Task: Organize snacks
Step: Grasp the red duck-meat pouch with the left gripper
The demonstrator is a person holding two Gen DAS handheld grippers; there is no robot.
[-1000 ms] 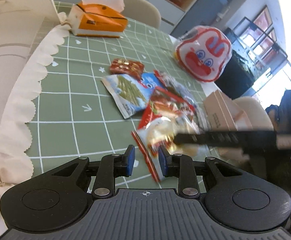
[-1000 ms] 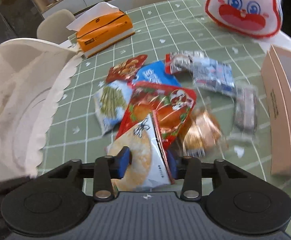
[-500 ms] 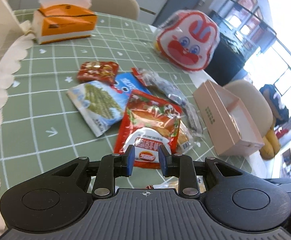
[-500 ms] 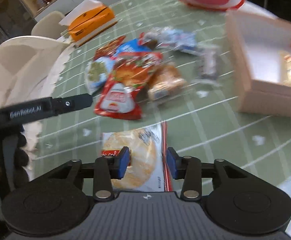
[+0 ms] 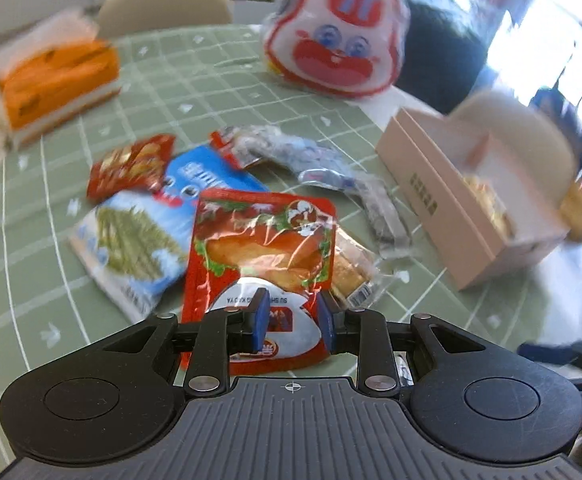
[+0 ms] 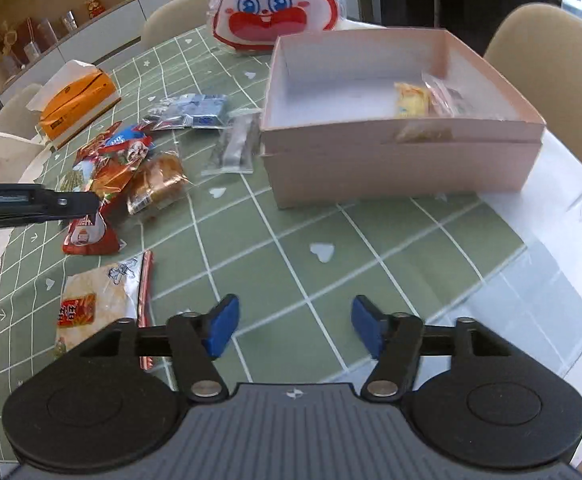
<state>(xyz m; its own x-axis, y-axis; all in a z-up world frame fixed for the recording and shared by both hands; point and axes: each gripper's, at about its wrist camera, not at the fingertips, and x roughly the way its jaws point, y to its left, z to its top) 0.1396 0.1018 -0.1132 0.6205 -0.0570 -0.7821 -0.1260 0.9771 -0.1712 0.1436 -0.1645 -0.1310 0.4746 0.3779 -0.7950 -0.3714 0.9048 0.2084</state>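
Observation:
Several snack packets lie in a pile on the green checked tablecloth. A red packet [image 5: 263, 240] lies on top; my left gripper [image 5: 291, 320] is partly open with its blue pads over the packet's near end, not closed on it. In the right wrist view the left gripper's finger [image 6: 35, 202] reaches over the same red packet [image 6: 91, 232]. My right gripper [image 6: 291, 328] is wide open and empty above bare cloth. A white rice-cracker packet [image 6: 99, 304] lies on the cloth just left of it. The pink box [image 6: 395, 160] holds a few snacks at its far right.
An orange tissue box [image 6: 75, 104] stands at the back left. A big rabbit-face bag [image 6: 271, 4] stands behind the pink box [image 5: 451, 216]. A bread packet [image 6: 155, 188] and silver and blue packets [image 6: 235, 144] lie between pile and box. Chairs ring the table.
My right gripper let go of the white cracker packet, opened wide and swung right toward the box. My left gripper moved closer over the red packet.

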